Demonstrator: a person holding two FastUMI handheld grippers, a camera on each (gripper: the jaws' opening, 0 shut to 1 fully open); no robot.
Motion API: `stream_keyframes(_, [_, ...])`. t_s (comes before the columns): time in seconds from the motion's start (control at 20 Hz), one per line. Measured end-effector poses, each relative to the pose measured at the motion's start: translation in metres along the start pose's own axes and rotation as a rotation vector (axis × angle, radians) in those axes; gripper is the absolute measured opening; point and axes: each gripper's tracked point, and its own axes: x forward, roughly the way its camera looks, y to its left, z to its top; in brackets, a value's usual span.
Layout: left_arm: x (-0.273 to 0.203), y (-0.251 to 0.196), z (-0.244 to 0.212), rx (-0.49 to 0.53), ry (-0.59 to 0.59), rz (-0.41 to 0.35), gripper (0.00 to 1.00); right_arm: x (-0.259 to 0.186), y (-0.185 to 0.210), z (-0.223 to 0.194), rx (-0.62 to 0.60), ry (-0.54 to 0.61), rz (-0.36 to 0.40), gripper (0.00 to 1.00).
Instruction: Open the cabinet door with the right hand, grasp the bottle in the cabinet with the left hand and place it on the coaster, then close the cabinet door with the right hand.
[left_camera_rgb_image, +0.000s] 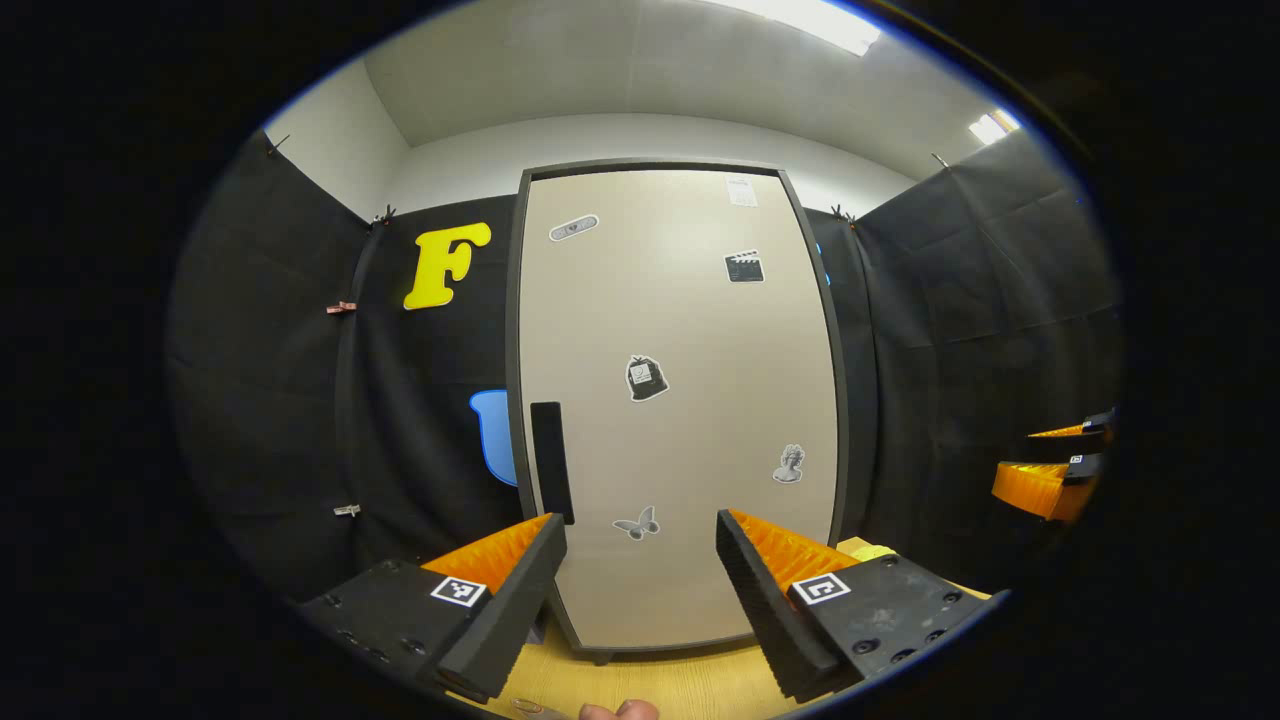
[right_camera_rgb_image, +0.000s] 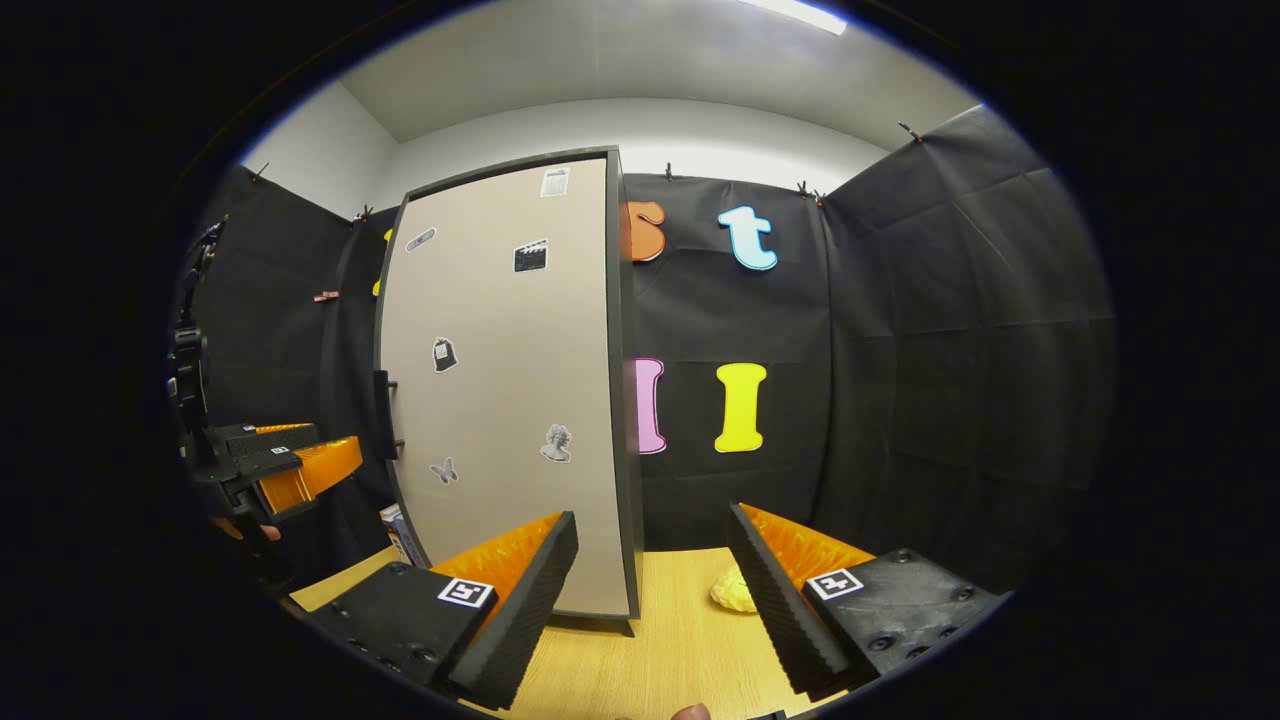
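Observation:
The cabinet (left_camera_rgb_image: 690, 330) stands straight ahead in the left gripper view. Its beige door, dotted with stickers, is shut and hides the inside. A black handle (left_camera_rgb_image: 551, 460) runs down the door's left edge. My left gripper (left_camera_rgb_image: 640, 525) is open a short way in front of the door's lower part, holding nothing. In the right gripper view the cabinet (right_camera_rgb_image: 510, 380) is to the left, with its handle (right_camera_rgb_image: 383, 410) on the far edge. My right gripper (right_camera_rgb_image: 654, 518) is open and holding nothing, off the cabinet's right corner.
The cabinet rests on a wooden table (right_camera_rgb_image: 660, 650). A pale yellow lumpy thing (right_camera_rgb_image: 733, 592) lies on the table to the right of the cabinet. A small box (right_camera_rgb_image: 400, 535) stands by the cabinet's left foot. Black cloth walls close in all round.

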Motion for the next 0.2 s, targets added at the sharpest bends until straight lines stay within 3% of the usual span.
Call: stream_keyframes(0.2, [-0.0014, -0.0034, 0.0006, 0.003, -0.002, -0.001, 0.95, -0.0007, -0.0013, 0.0003, 0.003, 0.000, 0.002, 0.98])
